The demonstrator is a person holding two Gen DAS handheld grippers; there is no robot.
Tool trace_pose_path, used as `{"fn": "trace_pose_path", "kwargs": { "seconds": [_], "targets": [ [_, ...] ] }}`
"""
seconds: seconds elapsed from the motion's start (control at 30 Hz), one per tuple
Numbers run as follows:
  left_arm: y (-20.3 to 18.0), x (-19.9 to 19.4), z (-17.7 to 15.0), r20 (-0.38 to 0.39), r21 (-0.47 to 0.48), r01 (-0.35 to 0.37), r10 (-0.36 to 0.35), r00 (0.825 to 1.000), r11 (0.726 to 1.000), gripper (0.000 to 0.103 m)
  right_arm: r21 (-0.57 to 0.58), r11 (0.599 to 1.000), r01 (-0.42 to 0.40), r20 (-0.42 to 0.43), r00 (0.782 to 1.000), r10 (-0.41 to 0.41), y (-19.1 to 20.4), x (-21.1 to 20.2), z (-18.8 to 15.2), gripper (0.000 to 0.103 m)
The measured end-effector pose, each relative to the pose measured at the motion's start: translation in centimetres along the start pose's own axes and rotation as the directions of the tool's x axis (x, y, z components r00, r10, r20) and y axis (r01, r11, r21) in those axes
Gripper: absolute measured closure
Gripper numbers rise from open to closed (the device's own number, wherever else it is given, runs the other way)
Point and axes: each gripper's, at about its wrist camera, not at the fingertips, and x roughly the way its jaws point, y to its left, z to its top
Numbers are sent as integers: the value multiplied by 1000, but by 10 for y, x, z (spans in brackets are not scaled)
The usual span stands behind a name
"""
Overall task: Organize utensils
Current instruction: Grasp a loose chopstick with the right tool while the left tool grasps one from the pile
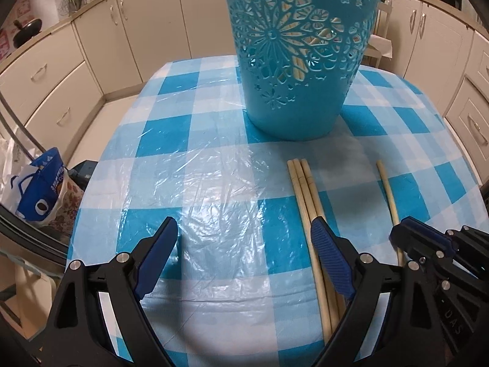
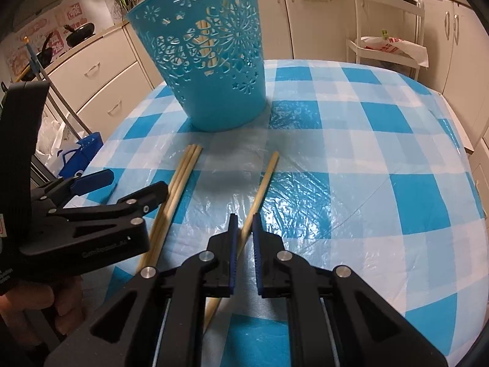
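The blue basket (image 2: 211, 70) is standing upright toward the far side of the tabletop (image 2: 382, 159), blocking any straight path across its middle. To the right of the basket, checkered cloth is lying bare out to the edge. On the near side of the basket, a bundle of three chopsticks (image 2: 180, 183) and a single chopstick (image 2: 262, 183) are lying flat, with a bare strip running between them. The left tool (image 1: 244, 244) is crowding the bundle.

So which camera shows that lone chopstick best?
The right wrist view: the lone chopstick runs nearly full length between the right gripper fingers. The left wrist view shows only its far part, the right gripper covering the rest.
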Motion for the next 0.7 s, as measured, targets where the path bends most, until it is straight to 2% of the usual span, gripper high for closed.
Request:
{"fn": "trace_pose_path", "kwargs": {
  "seconds": [0.2, 0.3, 0.47, 0.5, 0.57, 0.63, 0.7],
  "targets": [
    [-6, 6, 3, -19, 18, -4, 4, 1000, 1000, 19, 17, 1000, -16, -3, 1000, 16, -2, 1, 2, 93],
    [-8, 8, 6, -18, 26, 19, -19, 1000, 999, 28, 31, 999, -13, -7, 1000, 13, -5, 4, 7, 93],
    [-14, 10, 14, -17, 42, 73, -72, 997, 996, 49, 8, 1000, 8, -25, 1000, -7, -3, 13, 20, 93],
    [-15, 10, 15, -13, 47, 74, -74, 997, 996, 51, -16, 1000, 8, -34, 999, -9, -1, 14, 22, 93],
    [-14, 9, 15, -4, 60, 97, -97, 995, 993, 67, -71, 997, -11, -55, 998, 7, 4, 15, 23, 95],
    [-11, 7, 14, -2, 68, 117, -118, 993, 991, 77, -122, 992, -14, -61, 998, 7, 8, 15, 22, 97],
    [-4, 6, 15, -6, 65, 146, -146, 989, 987, 82, -151, 988, -24, -83, 996, 12, 6, 14, 23, 97]
  ]
}}
